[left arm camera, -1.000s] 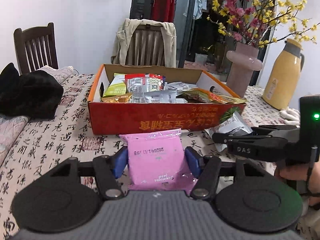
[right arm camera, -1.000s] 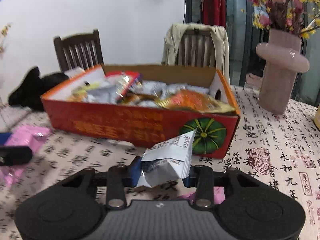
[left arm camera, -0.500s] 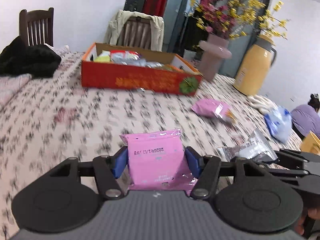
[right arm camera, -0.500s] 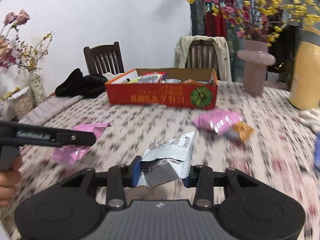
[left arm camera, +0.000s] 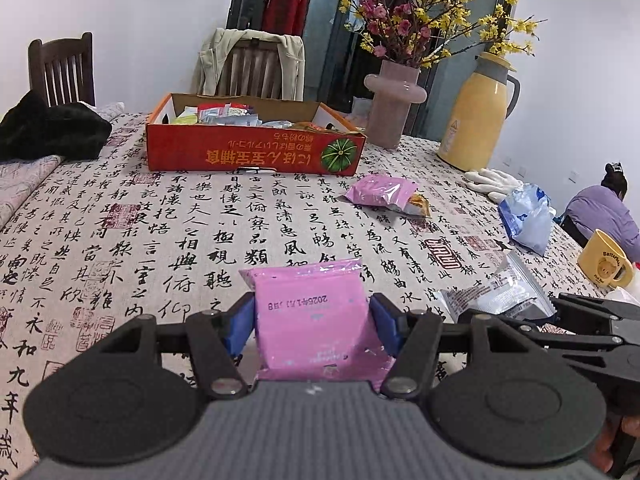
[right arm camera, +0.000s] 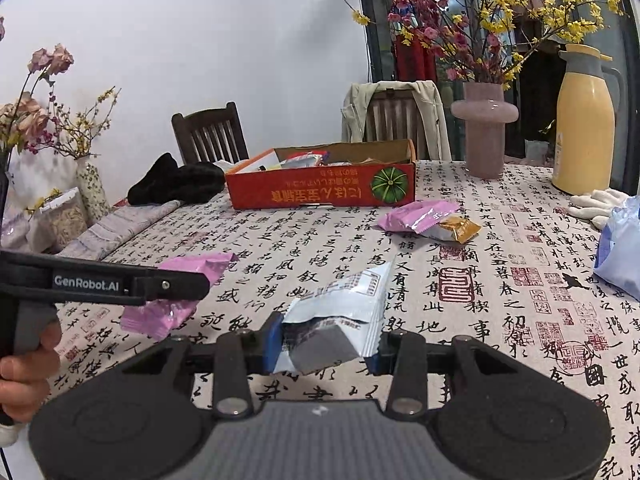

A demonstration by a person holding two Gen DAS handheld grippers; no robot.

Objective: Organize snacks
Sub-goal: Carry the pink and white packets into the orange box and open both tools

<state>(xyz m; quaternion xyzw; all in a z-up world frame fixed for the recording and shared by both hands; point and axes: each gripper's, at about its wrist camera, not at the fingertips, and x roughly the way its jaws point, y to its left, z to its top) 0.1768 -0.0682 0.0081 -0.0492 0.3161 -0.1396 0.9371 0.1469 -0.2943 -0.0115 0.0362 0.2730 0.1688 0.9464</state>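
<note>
My left gripper is shut on a pink snack packet, held above the near part of the table. My right gripper is shut on a crumpled white-and-blue snack packet; that packet also shows at the right of the left wrist view. The red cardboard box full of several snack packets stands far back on the table. A loose pink packet with an orange one beside it lies on the cloth in front of the box.
A pink vase and a yellow thermos stand at the back right. White gloves, a blue bag and a yellow mug sit along the right edge. Black cloth lies back left. A person sits at right.
Both grippers have pulled back from the red box toward the near side of the table, each still holding its packet. The box now looks far away.
</note>
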